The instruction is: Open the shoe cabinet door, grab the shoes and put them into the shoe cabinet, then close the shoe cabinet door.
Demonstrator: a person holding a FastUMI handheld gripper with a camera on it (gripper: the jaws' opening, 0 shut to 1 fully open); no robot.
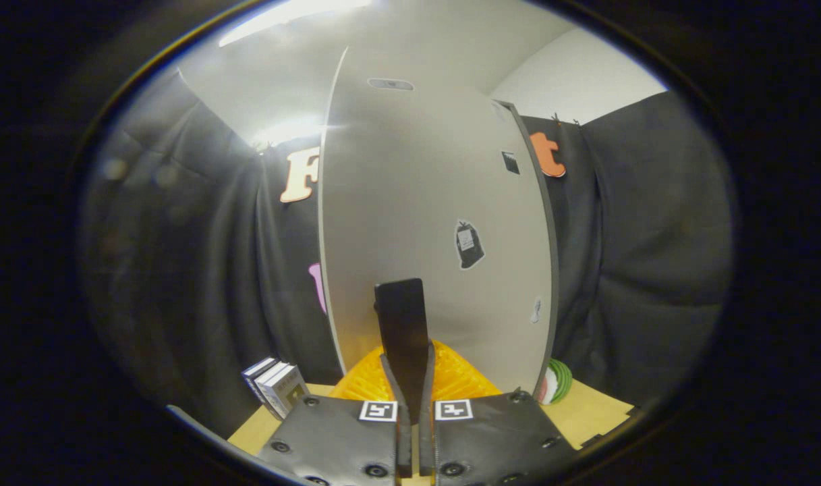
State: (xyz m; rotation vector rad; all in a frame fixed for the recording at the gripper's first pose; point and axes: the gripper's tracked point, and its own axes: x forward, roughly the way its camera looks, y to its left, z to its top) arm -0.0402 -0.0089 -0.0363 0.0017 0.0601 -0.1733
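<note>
**Fingers pinched on the cabinet door handle**

The gripper (410,378) has its two fingers drawn almost together, both pressing on the dark upright handle (401,324) that rises from between them. That handle sits on the pale shoe cabinet door (423,223), which stands just ahead and carries a few small stickers. Below the handle, an orange ribbed object (457,378) lies on the light wooden table (592,408), right beyond the fingertips. A short row of books (275,385) stands on the table to the left of the door. A green-and-white striped item (555,381) peeks out at the door's right edge.
</note>
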